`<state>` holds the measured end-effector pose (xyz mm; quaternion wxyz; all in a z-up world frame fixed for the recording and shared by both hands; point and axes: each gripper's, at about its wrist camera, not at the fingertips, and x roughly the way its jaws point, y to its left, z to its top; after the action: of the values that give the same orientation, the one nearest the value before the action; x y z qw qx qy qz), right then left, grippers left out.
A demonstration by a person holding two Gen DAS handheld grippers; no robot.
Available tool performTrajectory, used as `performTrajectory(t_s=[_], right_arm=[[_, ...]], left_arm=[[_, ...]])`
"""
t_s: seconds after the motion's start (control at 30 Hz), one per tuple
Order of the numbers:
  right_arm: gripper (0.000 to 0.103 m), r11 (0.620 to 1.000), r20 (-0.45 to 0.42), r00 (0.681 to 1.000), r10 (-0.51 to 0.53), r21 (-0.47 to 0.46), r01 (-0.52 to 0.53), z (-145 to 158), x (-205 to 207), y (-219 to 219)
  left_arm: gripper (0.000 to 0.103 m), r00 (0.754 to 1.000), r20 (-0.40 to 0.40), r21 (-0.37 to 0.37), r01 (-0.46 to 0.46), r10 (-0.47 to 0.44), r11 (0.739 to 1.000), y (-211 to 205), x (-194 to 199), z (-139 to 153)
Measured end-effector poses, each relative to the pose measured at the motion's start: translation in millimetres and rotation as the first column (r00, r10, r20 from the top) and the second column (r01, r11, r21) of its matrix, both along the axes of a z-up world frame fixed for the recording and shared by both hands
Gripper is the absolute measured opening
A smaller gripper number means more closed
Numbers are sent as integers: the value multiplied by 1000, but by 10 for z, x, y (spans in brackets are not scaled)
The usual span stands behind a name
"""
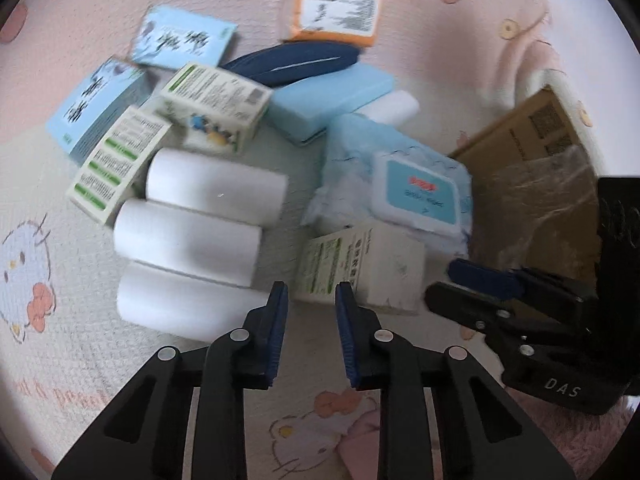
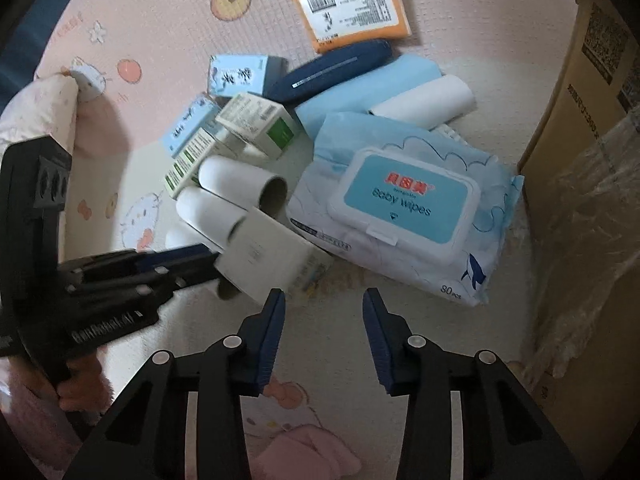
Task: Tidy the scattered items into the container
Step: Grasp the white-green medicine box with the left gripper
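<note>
Scattered items lie heaped on a pink cartoon mat [image 2: 160, 20], with the cardboard box [image 2: 580, 128] at the right edge of both views. The left gripper [image 1: 311, 300] hangs at lower centre, jaws apart with nothing between them, just beside a white carton [image 1: 372, 268]. The right gripper [image 2: 324, 304] hovers empty, jaws apart, near the baby wipes pack [image 2: 404, 208].

Pink-and-cream quilted play mat [image 2: 168, 12] with cartoon prints; soft light.
</note>
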<state>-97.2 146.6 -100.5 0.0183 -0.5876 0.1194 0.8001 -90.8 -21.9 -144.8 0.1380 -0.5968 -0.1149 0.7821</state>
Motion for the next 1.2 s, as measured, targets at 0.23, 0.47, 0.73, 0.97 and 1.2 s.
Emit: performTrajectory(t_s=[0.23,0.47,0.73,0.97,1.2], right_arm=[[38,1000,23,999,-24,3,24,-49,24,95],[38,981,107,982,-156,130,142,-159,223,342],[38,980,75,977,-198,49,195,-146,405,454],[39,981,72,980,-185,-35,188,-280,369,428],[40,973,64,976,-210,-88,216,-370,360,422]], left_arm=[[26,999,-15,28,37,-36,999,224,-95,51],[25,993,48,98,104,-109,990,553,-152,-175],[38,984,-92,-22,152,-153,988,669,-34,37],[43,994,-17,20,108,-107,994,535,-86,-174],[41,999,12,96,52,-53,994,526,-127,-362]])
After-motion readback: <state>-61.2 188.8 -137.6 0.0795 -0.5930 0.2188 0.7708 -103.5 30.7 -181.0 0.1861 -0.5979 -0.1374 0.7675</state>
